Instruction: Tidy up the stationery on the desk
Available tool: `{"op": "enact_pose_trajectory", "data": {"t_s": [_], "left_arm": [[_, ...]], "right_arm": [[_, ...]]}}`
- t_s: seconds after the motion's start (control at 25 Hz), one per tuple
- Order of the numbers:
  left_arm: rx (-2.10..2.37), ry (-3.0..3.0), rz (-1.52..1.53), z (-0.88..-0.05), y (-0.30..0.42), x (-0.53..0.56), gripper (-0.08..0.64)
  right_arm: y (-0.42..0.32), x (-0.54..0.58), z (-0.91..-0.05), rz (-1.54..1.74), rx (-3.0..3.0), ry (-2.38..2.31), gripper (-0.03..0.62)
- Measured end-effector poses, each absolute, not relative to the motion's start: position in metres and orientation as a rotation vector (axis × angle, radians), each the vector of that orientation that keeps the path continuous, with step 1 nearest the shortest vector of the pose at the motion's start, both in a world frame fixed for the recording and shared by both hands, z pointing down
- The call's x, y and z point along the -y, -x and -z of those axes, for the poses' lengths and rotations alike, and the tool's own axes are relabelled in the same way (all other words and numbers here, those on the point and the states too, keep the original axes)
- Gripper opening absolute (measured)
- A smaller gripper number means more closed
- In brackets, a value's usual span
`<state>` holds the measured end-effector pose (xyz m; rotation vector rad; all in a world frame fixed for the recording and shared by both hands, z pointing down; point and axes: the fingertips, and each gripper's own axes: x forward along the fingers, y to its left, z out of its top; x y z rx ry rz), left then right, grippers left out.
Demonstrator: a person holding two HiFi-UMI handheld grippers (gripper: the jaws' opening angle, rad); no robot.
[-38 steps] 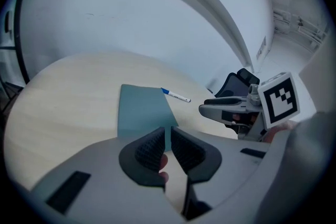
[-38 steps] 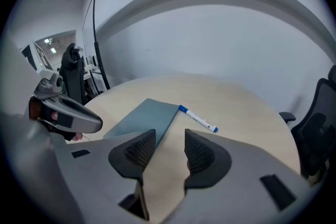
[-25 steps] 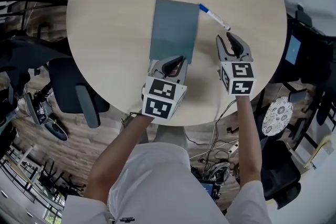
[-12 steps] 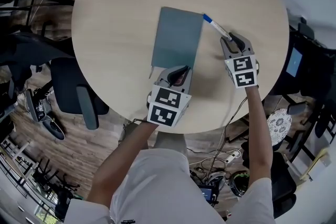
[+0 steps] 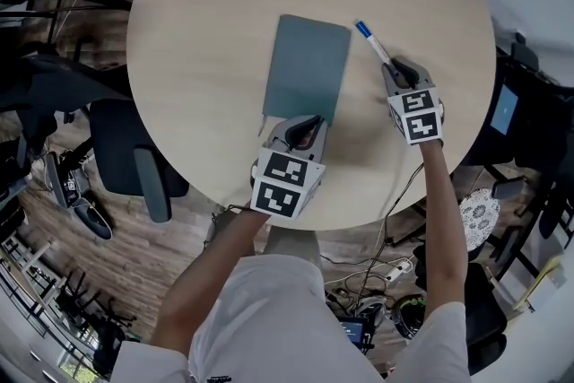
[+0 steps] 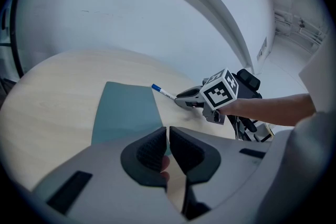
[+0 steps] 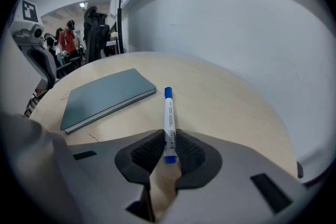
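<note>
We see right gripper (image 5: pixel 400 69) jaws just closing, clamped on blue-capped pen (image 5: pixel 371 41) lying on bench (image 5: pixel 202 31), pen print unreadable, left gripper (image 5: pixel 306 123) jaws together at notebook (image 5: pixel 308 65) near edge

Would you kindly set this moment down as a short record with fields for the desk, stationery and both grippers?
Desk: round pale wooden table
Notebook: closed grey-green notebook, lying flat
Pen: blue-capped white marker pen, lying right of the notebook, apart from it
Left gripper: shut, empty, at the notebook's near edge
Right gripper: jaws have just been closing, pads on the pen's near end
</note>
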<state>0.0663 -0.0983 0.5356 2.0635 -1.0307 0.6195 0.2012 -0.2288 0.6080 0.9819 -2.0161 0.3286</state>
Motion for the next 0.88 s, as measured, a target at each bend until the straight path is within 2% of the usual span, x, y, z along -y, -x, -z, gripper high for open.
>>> {"op": "enact_pose_trajectory", "data": {"t_s": [0.88], "left_arm": [[1.045,-2.091,-0.621,-0.519,-0.046,0.098,0.034]], "right_arm": [[-0.184,0.173,-0.567,-0.806,1.974,-1.527,0.089]]}}
